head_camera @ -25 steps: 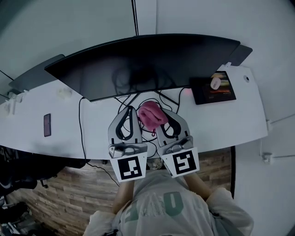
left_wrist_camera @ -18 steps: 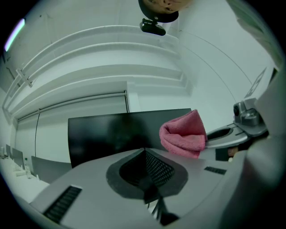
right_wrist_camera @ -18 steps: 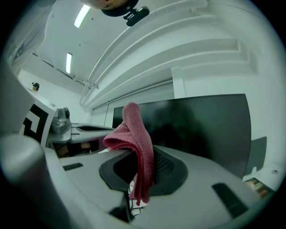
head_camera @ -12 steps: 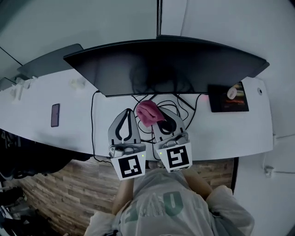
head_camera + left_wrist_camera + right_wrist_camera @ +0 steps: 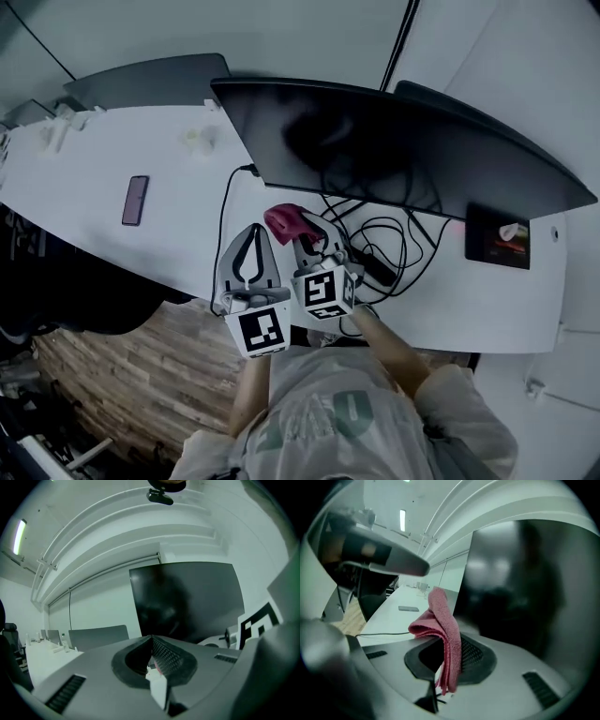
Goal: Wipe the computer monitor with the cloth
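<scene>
A wide, dark curved monitor [image 5: 394,155] stands on the white desk [image 5: 178,234]; it also fills the middle of the left gripper view [image 5: 187,599] and the right of the right gripper view [image 5: 529,588]. My right gripper [image 5: 298,231] is shut on a folded pink cloth [image 5: 284,221], which hangs over its jaws [image 5: 444,630] and points toward the monitor's lower left part without touching it. Close on its left, my left gripper [image 5: 251,231] is shut with nothing in it, its tips meeting [image 5: 152,638].
A dark phone [image 5: 135,199] lies on the desk at the left. A tangle of black cables [image 5: 380,239] runs under the monitor. A small lit screen [image 5: 497,236] stands at the right. Another dark monitor [image 5: 150,82] sits at the back left. The desk's near edge borders wooden floor [image 5: 103,375].
Both grippers have shifted left along the desk, from the monitor's middle to its left end. The right gripper still holds the cloth and has turned leftward.
</scene>
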`<state>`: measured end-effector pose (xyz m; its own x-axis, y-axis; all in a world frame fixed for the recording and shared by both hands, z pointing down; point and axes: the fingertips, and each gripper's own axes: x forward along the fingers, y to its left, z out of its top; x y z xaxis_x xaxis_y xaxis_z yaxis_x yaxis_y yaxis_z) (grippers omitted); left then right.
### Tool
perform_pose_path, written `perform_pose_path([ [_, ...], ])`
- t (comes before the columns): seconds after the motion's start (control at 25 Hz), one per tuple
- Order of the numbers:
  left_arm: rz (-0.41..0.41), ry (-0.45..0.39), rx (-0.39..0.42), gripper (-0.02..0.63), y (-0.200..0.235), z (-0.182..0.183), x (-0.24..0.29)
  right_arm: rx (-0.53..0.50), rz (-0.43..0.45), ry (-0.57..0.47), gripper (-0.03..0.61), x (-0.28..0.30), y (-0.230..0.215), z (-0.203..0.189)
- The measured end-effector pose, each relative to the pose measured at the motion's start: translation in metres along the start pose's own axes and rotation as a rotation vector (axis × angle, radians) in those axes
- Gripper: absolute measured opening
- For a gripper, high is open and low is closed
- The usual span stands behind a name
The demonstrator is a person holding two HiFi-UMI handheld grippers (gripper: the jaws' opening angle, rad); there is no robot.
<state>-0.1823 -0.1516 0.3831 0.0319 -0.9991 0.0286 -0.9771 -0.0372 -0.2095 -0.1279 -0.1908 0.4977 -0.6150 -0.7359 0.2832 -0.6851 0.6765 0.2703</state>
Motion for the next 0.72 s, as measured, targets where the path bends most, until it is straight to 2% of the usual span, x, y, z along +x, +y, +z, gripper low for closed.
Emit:
perform_pose_path([
  [0.32,0.068,0.076,-0.028,0.015,0.04,-0.031,0.0,-0.112,-0.043,0.116,0.057,0.085,0.021,-0.043],
  [0.48,0.097,0.119,-0.029,0.015,0.057,-0.048,-0.003,-0.133,-0.081,0.129,0.057,0.109,0.026,-0.048],
  [0.72,0.12,0.125,-0.028,0.015,0.069,-0.051,0.0,-0.143,-0.108,0.112,0.057,0.118,0.028,-0.043],
])
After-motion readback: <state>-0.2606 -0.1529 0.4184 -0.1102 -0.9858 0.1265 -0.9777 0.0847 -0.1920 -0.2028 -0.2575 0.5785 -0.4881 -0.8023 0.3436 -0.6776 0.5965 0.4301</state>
